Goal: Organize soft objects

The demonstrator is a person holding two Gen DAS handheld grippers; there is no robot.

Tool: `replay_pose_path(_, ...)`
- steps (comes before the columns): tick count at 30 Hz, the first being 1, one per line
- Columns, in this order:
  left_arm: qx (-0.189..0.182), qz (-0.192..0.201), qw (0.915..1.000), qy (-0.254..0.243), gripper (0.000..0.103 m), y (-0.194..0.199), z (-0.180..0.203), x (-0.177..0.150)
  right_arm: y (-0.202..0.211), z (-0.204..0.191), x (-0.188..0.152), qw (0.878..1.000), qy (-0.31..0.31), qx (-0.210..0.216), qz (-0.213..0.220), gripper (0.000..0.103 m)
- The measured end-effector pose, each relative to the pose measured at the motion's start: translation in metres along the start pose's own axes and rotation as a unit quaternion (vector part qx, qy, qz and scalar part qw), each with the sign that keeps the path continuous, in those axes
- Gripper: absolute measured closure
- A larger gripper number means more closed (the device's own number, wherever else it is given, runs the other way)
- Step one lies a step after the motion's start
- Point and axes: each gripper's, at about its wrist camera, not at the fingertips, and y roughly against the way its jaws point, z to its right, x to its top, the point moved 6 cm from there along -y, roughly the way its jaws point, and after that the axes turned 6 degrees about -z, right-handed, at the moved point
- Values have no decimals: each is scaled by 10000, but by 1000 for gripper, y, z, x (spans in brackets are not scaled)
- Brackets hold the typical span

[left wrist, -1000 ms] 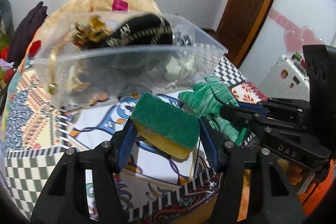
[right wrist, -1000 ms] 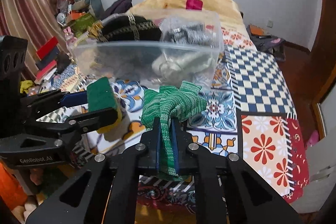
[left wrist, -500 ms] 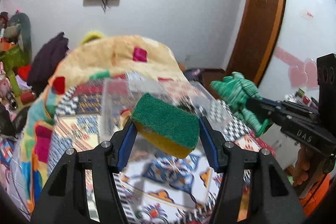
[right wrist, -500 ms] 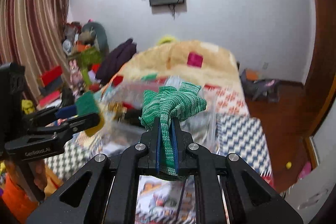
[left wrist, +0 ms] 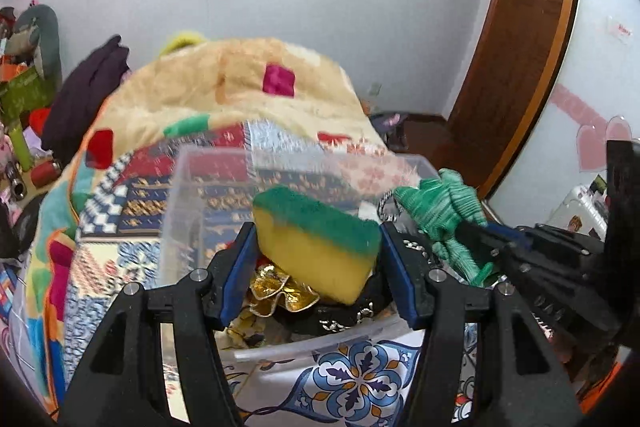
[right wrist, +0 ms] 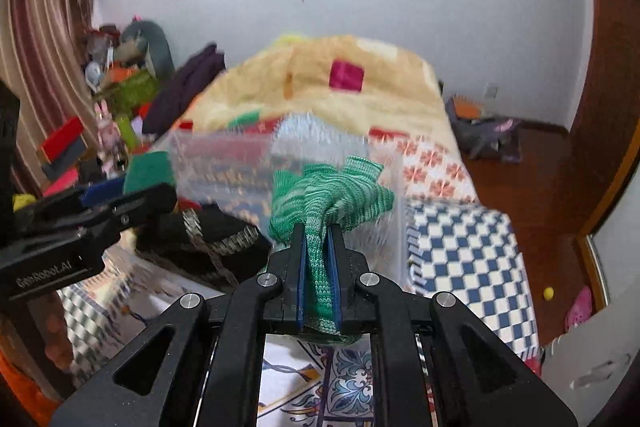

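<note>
My left gripper (left wrist: 316, 259) is shut on a yellow sponge with a green scouring top (left wrist: 316, 247) and holds it above the open clear plastic bin (left wrist: 180, 211). My right gripper (right wrist: 318, 259) is shut on a knotted green knit cloth (right wrist: 328, 199), also over the bin (right wrist: 216, 163). The cloth and right gripper show at the right in the left wrist view (left wrist: 444, 215). The sponge and left gripper show at the left in the right wrist view (right wrist: 148, 171). The bin holds a black bag with chain trim (right wrist: 216, 239) and a gold ruffled item (left wrist: 280, 291).
The bin stands on a bed with a patterned quilt (left wrist: 352, 383) and a beige blanket (left wrist: 240, 87) behind. Clutter and toys line the left side (right wrist: 120, 95). A wooden door (left wrist: 520, 47) is at right, with bags on the floor (right wrist: 484, 131).
Both grippers rose from beside the bin and now hang over its open top, tilted down. The sponge and the cloth stay gripped.
</note>
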Motion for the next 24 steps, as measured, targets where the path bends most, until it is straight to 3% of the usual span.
replay_pose_path(3, 10, -42, 10000, -38, 38, -4, -1, -2, -1, 0, -3, 9998, 147, -160, -12, 90)
replay_pose_path(5, -47, -51, 10000, 25, 36, -3, -4, -3, 3, 1, -1, 9997, 161, -184, -7, 81)
replay_pose_path(7, -122, -48, 9999, 92, 35, 0, -6, -3, 7, 3, -2, 9997, 129, -196, 8, 65)
replay_pose_path(9, -175, -13, 9998, 124, 35, 5, -8, -3, 13, 5, -2, 9998, 78, -185, 59, 59)
replay_pose_path(15, -152, 339, 9993, 73, 35, 39, -6, 0, 42, 3, 7, 9993, 18, 60, 380, 59)
replay_pose_path(24, -69, 1202, 9926, -133, 35, 122, 12, 7, 121, -17, 18, 9913, 91, 378, 1255, 59)
